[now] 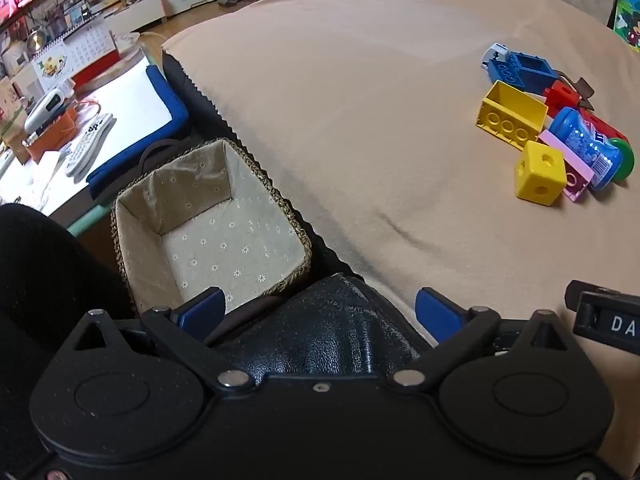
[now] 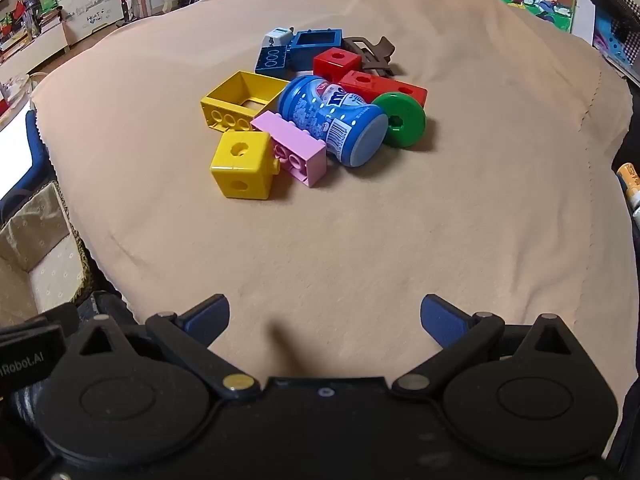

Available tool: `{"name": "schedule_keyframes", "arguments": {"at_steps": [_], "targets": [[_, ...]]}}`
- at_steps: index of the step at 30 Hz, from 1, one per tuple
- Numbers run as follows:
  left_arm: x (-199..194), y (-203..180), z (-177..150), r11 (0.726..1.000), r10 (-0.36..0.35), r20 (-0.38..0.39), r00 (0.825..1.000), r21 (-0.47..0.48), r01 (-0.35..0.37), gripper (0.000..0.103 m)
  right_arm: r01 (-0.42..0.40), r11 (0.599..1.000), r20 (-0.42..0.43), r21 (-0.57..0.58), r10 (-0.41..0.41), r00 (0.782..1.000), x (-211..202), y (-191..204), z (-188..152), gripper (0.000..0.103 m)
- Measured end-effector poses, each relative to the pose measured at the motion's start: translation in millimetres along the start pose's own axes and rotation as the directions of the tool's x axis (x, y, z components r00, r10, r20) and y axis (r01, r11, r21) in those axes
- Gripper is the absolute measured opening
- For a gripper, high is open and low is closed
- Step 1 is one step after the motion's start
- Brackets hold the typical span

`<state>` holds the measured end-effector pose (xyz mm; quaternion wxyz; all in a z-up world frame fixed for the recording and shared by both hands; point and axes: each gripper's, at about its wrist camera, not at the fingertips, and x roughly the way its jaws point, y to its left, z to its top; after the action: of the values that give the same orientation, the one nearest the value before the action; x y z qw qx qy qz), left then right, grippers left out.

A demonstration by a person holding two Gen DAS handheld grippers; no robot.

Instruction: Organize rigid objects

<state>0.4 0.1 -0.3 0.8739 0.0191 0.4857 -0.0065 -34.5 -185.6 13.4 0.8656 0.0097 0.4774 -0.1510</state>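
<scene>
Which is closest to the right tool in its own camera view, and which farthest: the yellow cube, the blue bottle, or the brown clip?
1. Yellow cube: nearest, front left of the pile.
2. Blue bottle: middle of the pile, lying on its side.
3. Brown clip: farthest, back right.

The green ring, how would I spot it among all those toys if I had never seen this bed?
Look at the toy pile on the beige blanket. Find the blue canister lying on its side in the middle. The green ring leans at its flat end, in front of the long red block; it is the pile's only round, flat, green piece, with a hole through its centre.
</scene>
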Motion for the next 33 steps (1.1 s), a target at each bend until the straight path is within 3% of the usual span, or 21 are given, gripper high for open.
{"name": "schedule_keyframes", "arguments": {"at_steps": [33], "targets": [[-3.3, -2.4, 1.0, 1.0, -0.004, 0.016, 1.0, 0.013, 0.004, 0.098, 0.01, 1.0, 0.008, 0.007, -0.01, 1.0, 0.0, -2.4, 0.9, 0.102]]}}
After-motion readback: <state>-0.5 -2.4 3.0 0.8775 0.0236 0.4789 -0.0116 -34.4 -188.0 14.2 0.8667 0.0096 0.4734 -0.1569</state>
